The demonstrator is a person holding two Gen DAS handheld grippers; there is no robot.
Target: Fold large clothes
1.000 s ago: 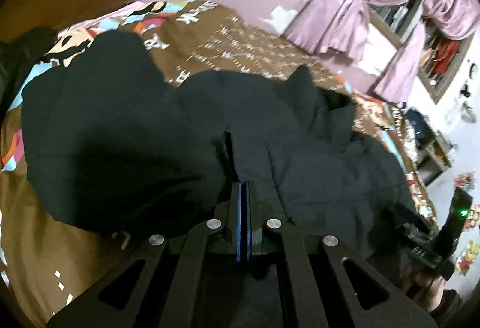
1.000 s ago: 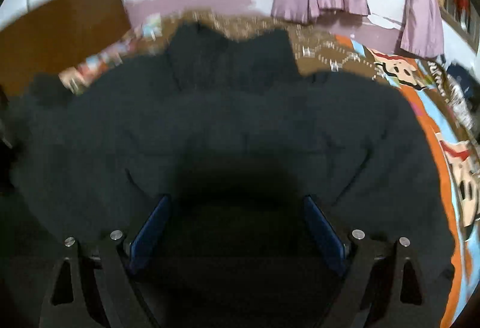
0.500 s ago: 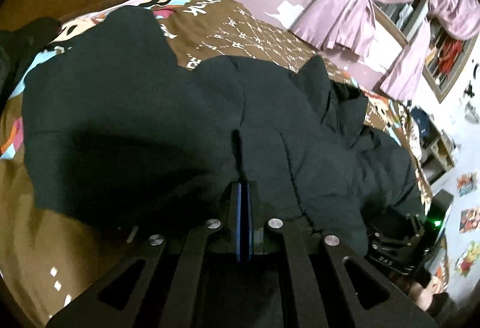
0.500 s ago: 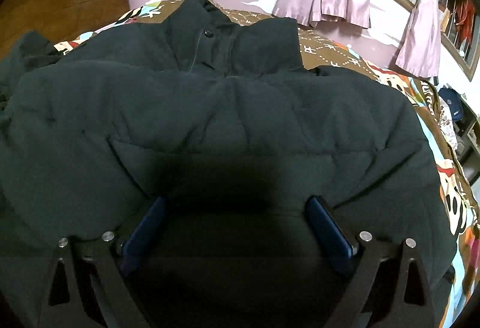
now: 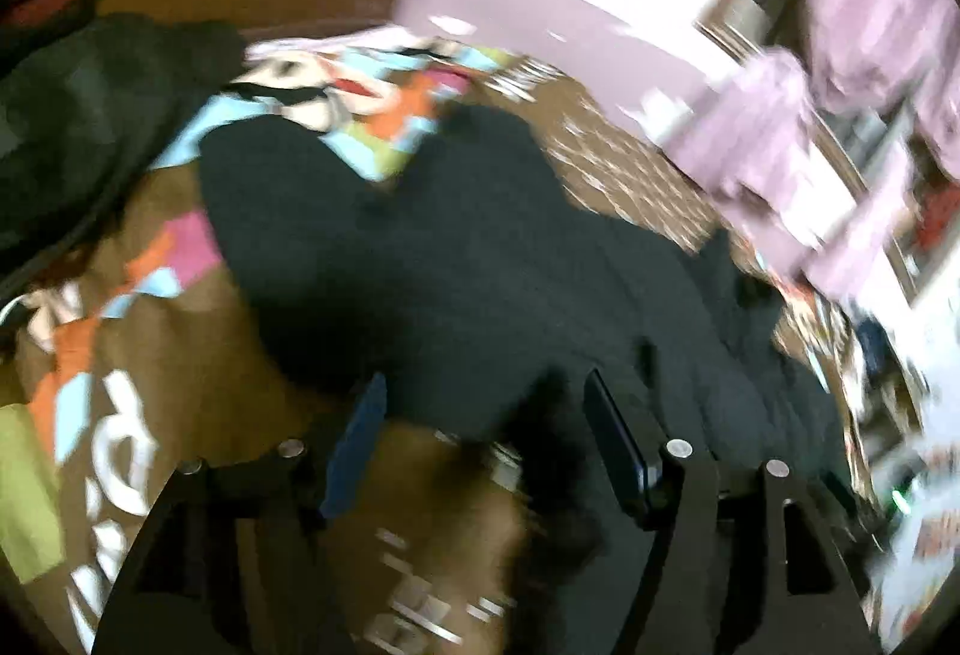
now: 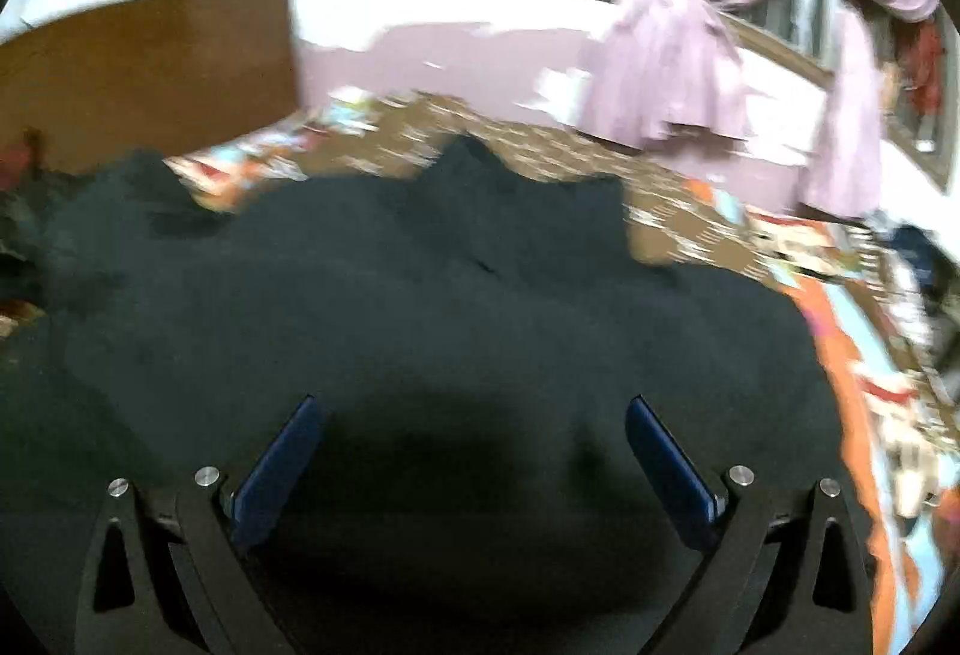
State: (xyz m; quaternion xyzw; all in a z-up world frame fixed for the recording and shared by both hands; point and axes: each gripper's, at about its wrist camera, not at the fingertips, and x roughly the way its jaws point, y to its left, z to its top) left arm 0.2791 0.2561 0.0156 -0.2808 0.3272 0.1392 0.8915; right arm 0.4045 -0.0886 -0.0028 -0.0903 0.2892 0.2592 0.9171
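Note:
A large black padded jacket (image 5: 480, 259) lies spread on a bed with a brown patterned cover (image 5: 180, 385). In the left wrist view my left gripper (image 5: 483, 385) is open and empty, its blue pads over the jacket's near edge. In the right wrist view the jacket (image 6: 420, 307) fills the middle, collar toward the far wall. My right gripper (image 6: 471, 409) is open and empty, just above the jacket's body. Both views are blurred by motion.
A wooden headboard (image 6: 144, 73) stands at the far left. Pink curtains (image 6: 672, 67) hang by a window on the far right wall. Another dark garment (image 5: 78, 115) lies at the left of the bed. Clutter (image 6: 918, 259) sits beside the bed's right side.
My left gripper, shut on the jacket's fabric before, has opened and let it go, and has swung left. My right gripper stayed open and pulled back a little from the jacket.

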